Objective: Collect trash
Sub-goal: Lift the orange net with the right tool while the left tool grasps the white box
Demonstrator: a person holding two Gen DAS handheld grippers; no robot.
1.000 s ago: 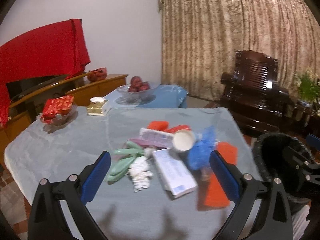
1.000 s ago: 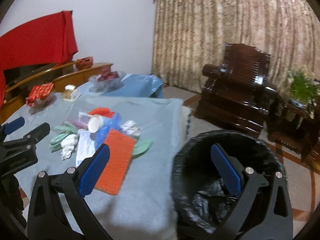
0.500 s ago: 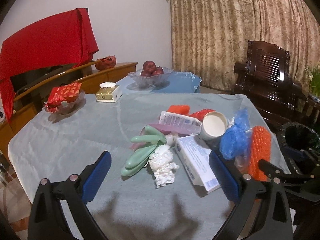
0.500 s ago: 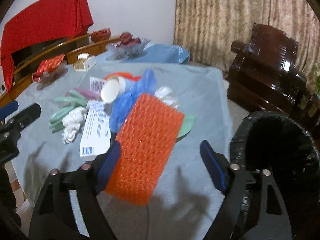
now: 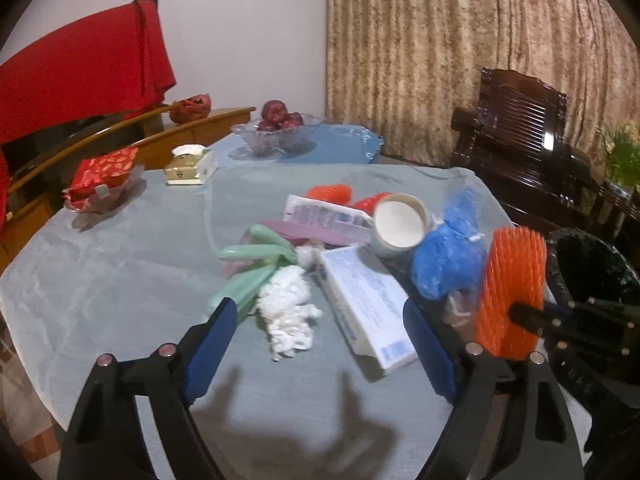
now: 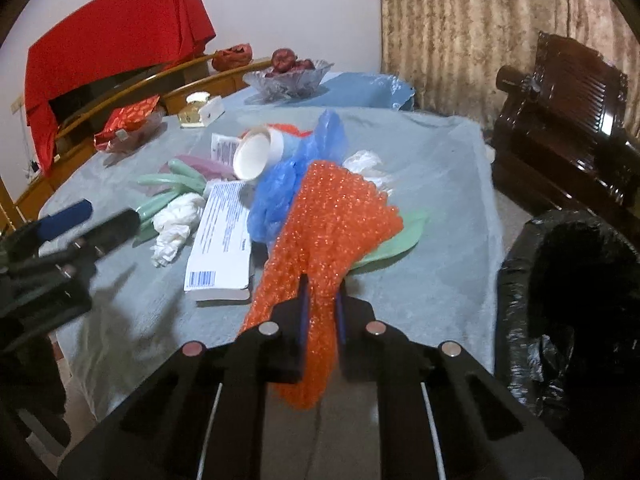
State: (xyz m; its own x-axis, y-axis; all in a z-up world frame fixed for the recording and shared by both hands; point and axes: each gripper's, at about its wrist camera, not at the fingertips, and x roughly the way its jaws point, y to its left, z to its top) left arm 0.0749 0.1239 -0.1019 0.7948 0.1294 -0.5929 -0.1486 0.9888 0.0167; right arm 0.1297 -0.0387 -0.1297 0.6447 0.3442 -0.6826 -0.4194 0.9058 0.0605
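Orange bubble wrap [image 6: 332, 220] is pinched in the closed jaws of the right gripper [image 6: 320, 312], held by its lower end only, so most of the sheet fans up and forward over the tabletop's [image 6: 440, 184] right edge. The black-lined trash bin [image 6: 560, 272] stands just beside that edge, off the tabletop. The left gripper [image 5: 316, 344] hovers with its jaws open and empty over the near side of the tabletop, in line with the crumpled white tissue [image 5: 288, 312] and the white carton [image 5: 364, 300].

The chief risk, as I judge it, is the loose upper part of the sheet. It lies close to the blue plastic bag [image 6: 288, 188] and the pale green wrapper [image 6: 388, 244]; whether it touches them I cannot tell. A swing toward the bin could drag either one off the edge and onto the floor. The grip is narrow and the wrap is slick, so a fast swing could let it slip out before it is over the bin. If released at the rim, not over the middle, so light a sheet may catch on the liner and hang outside. The paper cup [image 6: 256, 154], lying on its side among the litter, could roll if the pile is disturbed.
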